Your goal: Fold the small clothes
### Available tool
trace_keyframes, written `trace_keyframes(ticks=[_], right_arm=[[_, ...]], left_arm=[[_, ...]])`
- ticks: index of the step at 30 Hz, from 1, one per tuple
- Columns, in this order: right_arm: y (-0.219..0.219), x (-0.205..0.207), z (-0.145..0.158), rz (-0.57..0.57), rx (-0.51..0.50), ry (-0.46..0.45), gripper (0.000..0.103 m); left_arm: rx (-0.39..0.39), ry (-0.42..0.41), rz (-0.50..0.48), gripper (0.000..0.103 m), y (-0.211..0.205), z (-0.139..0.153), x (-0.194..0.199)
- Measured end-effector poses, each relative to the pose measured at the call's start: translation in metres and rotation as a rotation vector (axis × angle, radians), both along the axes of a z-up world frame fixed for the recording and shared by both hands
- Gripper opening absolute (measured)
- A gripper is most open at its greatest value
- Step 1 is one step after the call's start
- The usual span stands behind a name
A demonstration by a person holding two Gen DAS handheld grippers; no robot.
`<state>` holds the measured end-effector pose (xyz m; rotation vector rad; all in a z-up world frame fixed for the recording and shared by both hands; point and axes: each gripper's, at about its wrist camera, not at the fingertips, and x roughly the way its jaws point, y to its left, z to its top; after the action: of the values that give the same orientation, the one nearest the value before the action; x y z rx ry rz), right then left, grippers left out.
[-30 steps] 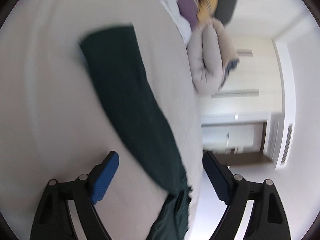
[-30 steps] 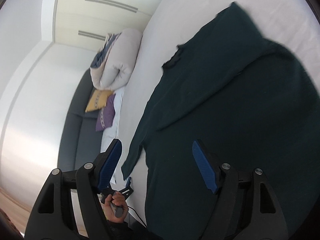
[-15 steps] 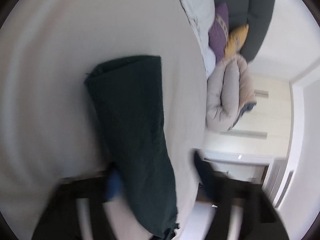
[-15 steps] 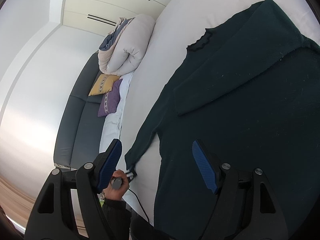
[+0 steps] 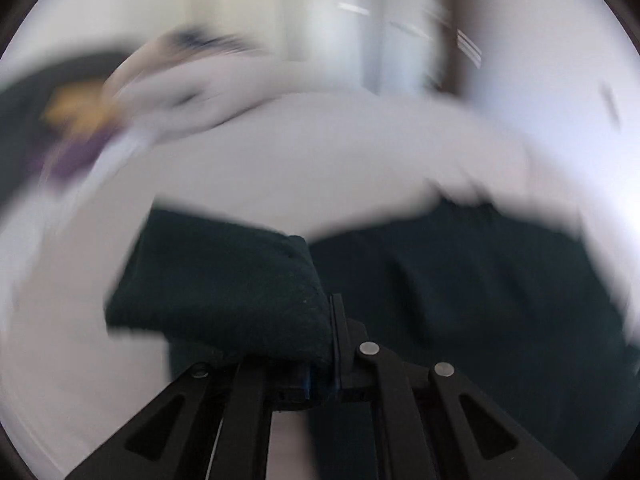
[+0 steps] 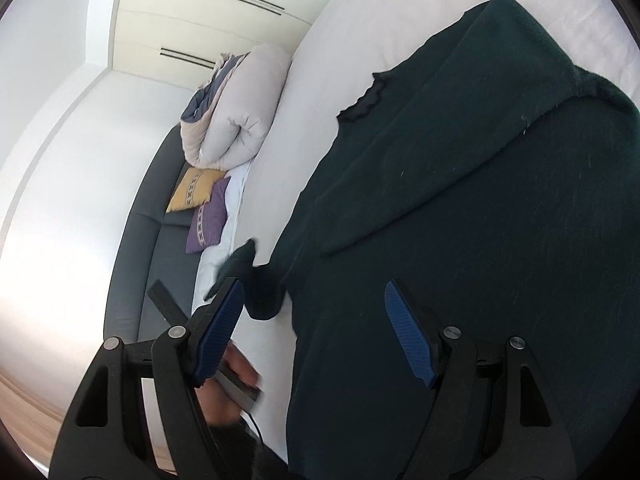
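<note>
Pinching a sleeve [image 5: 224, 284] of the dark green sweater [image 6: 480, 220] tight, left gripper [image 5: 320, 344] lifts it at the bed's [image 6: 360, 28] left edge; body spread across mattress middle; right gripper [image 6: 312, 328] hovers above, fingers wide, holding nothing.

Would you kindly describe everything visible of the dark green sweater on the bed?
The dark green sweater looks like a soft, slightly fuzzy knit. It lies spread on the white bed, one sleeve folded diagonally across the body, its cuff edge scalloped. The other sleeve end is lifted and pinched in the left gripper, whose jaws are closed on it. The right gripper hovers open above the body, not touching.
</note>
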<state>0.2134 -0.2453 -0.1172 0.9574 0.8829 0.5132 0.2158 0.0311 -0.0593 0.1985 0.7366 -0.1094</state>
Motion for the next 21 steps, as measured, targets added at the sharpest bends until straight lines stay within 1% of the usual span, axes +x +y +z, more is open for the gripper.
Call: trace_keyframes(ticks=[1, 2, 3, 4, 5, 6, 8, 10, 11, 12, 13, 14, 16, 19, 21], right_arm=[[-0.001, 0.005, -0.002, -0.004, -0.009, 0.007, 0.073], [-0.001, 0.009, -0.004, -0.009, -0.021, 0.015, 0.073], [-0.002, 0.013, -0.007, -0.011, -0.03, 0.022, 0.073], [-0.002, 0.018, -0.009, -0.007, -0.034, 0.029, 0.073], [0.0, 0.021, -0.011, -0.003, -0.036, 0.035, 0.073], [0.001, 0.025, -0.013, 0.001, -0.042, 0.043, 0.073], [0.006, 0.035, -0.018, 0.024, -0.052, 0.053, 0.073], [0.016, 0.047, -0.022, 0.044, -0.058, 0.064, 0.073], [0.023, 0.055, -0.024, 0.065, -0.057, 0.071, 0.073], [0.031, 0.061, -0.027, 0.075, -0.056, 0.083, 0.073], [0.039, 0.07, -0.031, 0.093, -0.052, 0.107, 0.073], [0.049, 0.079, -0.036, 0.118, -0.048, 0.135, 0.073], [0.066, 0.093, -0.048, 0.142, -0.052, 0.187, 0.073], [0.091, 0.111, -0.068, 0.171, -0.051, 0.263, 0.072], [0.109, 0.119, -0.077, 0.203, -0.075, 0.289, 0.069]], left_arm=[[0.065, 0.017, -0.036, 0.007, -0.018, -0.012, 0.002], [0.128, 0.045, -0.073, 0.007, -0.039, -0.031, -0.001], [0.175, 0.071, -0.093, 0.008, -0.054, -0.049, 0.0], [0.231, 0.073, -0.089, 0.008, -0.061, -0.063, -0.001], [0.246, 0.062, -0.087, 0.009, -0.062, -0.066, -0.004], [0.245, 0.05, -0.084, 0.011, -0.061, -0.063, -0.005], [0.199, 0.06, -0.085, 0.026, -0.054, -0.057, -0.002], [0.16, 0.063, -0.071, 0.064, -0.043, -0.054, -0.006], [0.122, 0.06, -0.059, 0.07, -0.034, -0.052, -0.01], [0.059, 0.063, -0.049, 0.077, -0.021, -0.049, -0.013], [0.031, 0.07, -0.043, 0.081, -0.016, -0.05, -0.011], [-0.006, 0.085, -0.023, 0.082, -0.005, -0.049, -0.012], [-0.056, 0.11, -0.009, 0.082, 0.001, -0.049, -0.015], [-0.103, 0.12, -0.002, 0.082, 0.003, -0.055, -0.021], [-0.121, 0.117, 0.002, 0.082, 0.003, -0.056, -0.025]])
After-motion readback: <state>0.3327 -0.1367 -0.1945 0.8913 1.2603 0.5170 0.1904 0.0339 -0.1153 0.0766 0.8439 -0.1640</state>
